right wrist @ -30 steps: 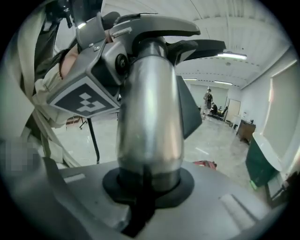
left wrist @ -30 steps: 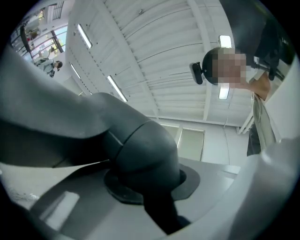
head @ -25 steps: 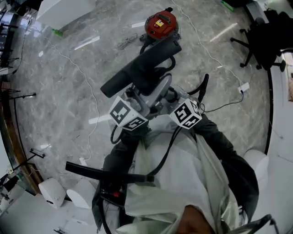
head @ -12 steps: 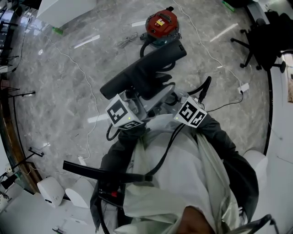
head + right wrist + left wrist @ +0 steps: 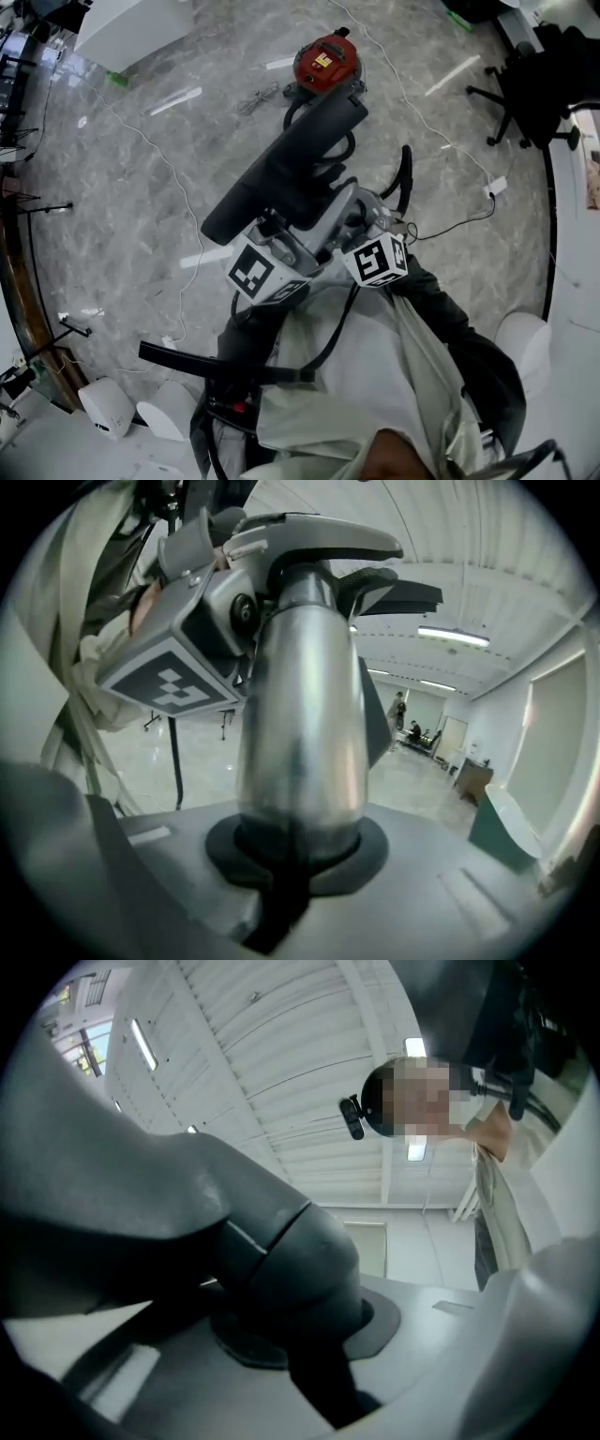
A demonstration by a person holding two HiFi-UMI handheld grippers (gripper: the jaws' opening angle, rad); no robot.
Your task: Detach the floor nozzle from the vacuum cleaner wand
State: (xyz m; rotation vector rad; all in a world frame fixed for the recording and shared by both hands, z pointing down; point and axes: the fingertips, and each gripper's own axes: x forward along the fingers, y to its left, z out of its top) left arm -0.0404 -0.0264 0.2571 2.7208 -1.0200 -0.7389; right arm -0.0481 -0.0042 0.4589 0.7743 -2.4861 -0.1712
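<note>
Over marble floor (image 5: 112,187), the nozzle (image 5: 281,169) is clamped in the left claw (image 5: 305,1335) and the wand (image 5: 300,724) in the right claw (image 5: 295,860), seemingly not yet separated.

No text can be read — the yellow label (image 5: 325,60) on the red vacuum canister (image 5: 313,73) is too small

Floor nozzle (image 5: 281,173) above the floor (image 5: 141,206), canister (image 5: 323,58) behind it (on that floor), office chair (image 5: 530,84) far right

Black floor nozzle (image 5: 281,173), silver wand (image 5: 300,733), red canister (image 5: 323,58), grey marbled floor (image 5: 141,187).
</note>
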